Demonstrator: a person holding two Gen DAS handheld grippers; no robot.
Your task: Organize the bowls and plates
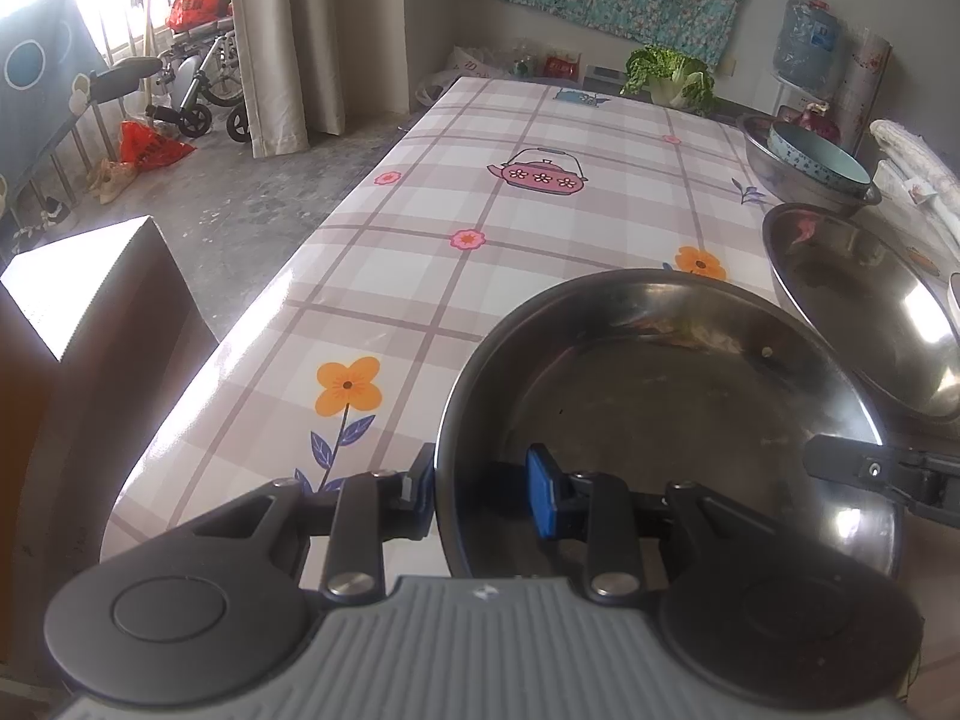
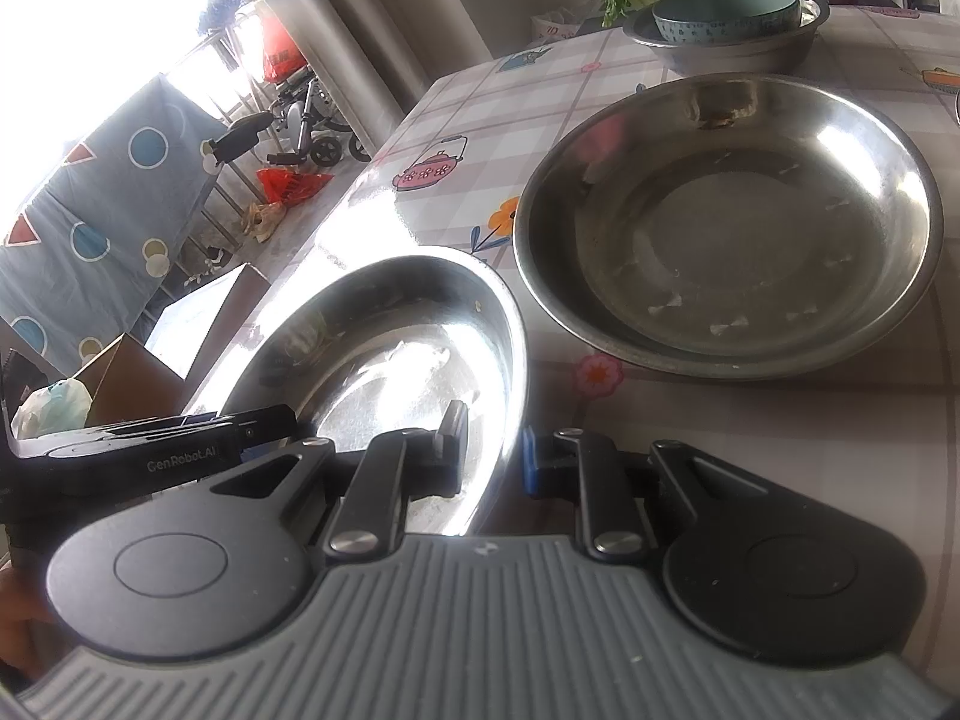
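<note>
Steel bowl on checked tablecloth — rim pinched between both hand-held grippers.

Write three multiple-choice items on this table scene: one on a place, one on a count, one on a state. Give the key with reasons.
1. Where does the teal bowl sit?
A. Inside the far steel basin
B. On the bare tablecloth
C. Inside the held pan

2. How many metal dishes show in the right wrist view?
A. One
B. Three
C. Five

3. How is the near pan held?
A. By neither gripper
B. By the left gripper alone
C. By both, left and right gripper, on opposite rims

Key:
1 A, the bowl's base is sunk within the basin's rim.
2 B, the near pan, the wide dish and the far basin.
3 C, each wrist view shows one finger inside the rim and one outside, and each shows the other gripper on the far edge.
</note>
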